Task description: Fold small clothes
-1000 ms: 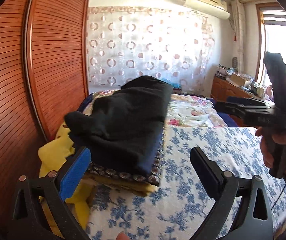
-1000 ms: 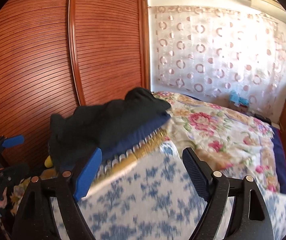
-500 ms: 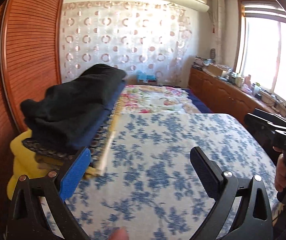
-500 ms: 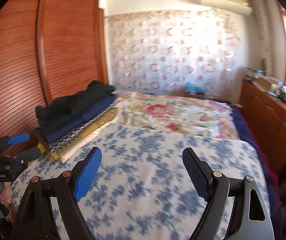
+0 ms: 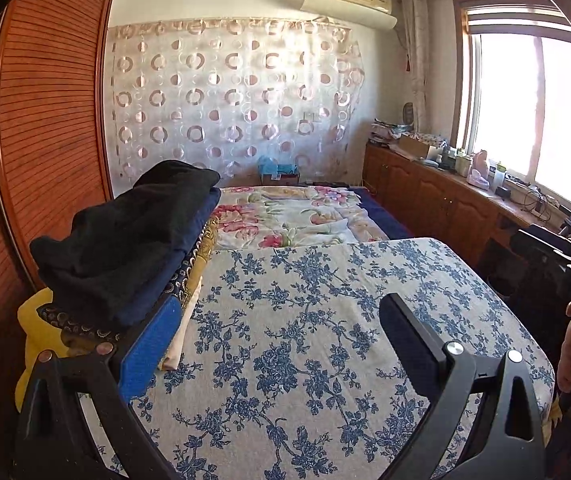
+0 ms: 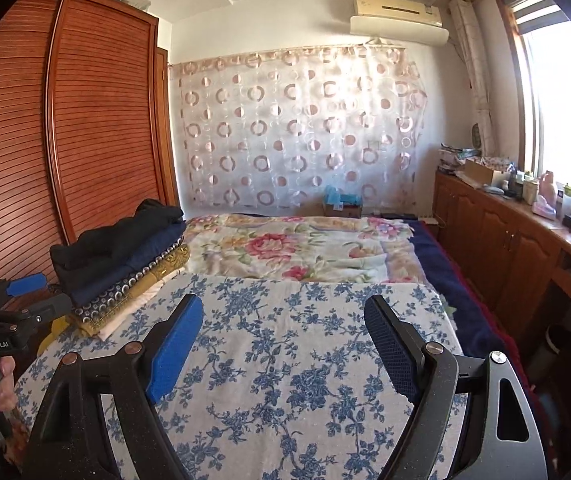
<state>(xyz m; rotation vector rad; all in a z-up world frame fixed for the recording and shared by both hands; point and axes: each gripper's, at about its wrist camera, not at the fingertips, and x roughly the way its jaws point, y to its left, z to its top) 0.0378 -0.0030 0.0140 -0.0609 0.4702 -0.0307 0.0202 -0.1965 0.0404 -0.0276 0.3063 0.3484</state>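
My left gripper was wide apart and held nothing, and my right gripper was the same. Both hung above the blue flowered cloth. The stack of folded clothes lay at the left edge of this cloth, beside the wooden wardrobe, with the black garment on top.
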